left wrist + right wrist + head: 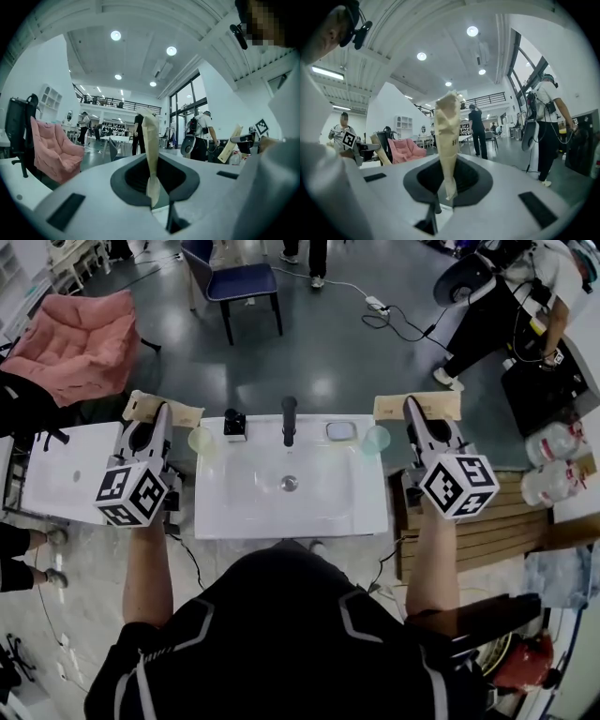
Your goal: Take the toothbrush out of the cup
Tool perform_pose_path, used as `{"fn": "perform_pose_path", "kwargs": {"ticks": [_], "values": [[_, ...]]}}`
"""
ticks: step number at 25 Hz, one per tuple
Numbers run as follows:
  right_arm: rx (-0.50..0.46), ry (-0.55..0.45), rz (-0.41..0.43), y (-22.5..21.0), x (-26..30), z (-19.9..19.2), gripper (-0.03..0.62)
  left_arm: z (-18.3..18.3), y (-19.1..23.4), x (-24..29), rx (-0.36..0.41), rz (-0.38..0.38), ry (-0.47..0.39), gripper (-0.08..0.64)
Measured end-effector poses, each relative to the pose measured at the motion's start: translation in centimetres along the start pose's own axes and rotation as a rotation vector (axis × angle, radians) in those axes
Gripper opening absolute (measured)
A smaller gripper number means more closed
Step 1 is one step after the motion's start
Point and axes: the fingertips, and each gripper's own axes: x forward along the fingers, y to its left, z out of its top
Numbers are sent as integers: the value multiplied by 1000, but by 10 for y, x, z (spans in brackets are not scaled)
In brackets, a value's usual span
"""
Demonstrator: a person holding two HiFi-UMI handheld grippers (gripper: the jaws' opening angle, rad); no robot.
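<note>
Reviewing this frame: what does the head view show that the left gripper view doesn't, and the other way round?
Only the head view: the white sink, its black faucet, a pale cup left of the faucet and another right of it.
Only the left gripper view: the ceiling lights, and a close look at the left gripper, jaws together with nothing between them.
Both: the pink chair and the right gripper.

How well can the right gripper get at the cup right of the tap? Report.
Probably yes: nothing stands between the right gripper and the cup, but its jaws are shut and must open first.
</note>
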Motion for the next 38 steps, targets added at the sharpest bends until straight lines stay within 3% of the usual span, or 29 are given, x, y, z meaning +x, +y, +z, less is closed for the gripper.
{"fn": "perform_pose_path", "kwargs": {"ticks": [16,38], "values": [[-38,7,59,19,3,2,32,0,-2,-14,12,26,16,29],[-29,12,46,11,1,-2,32,-5,-4,-18,3,45,21,29]]}}
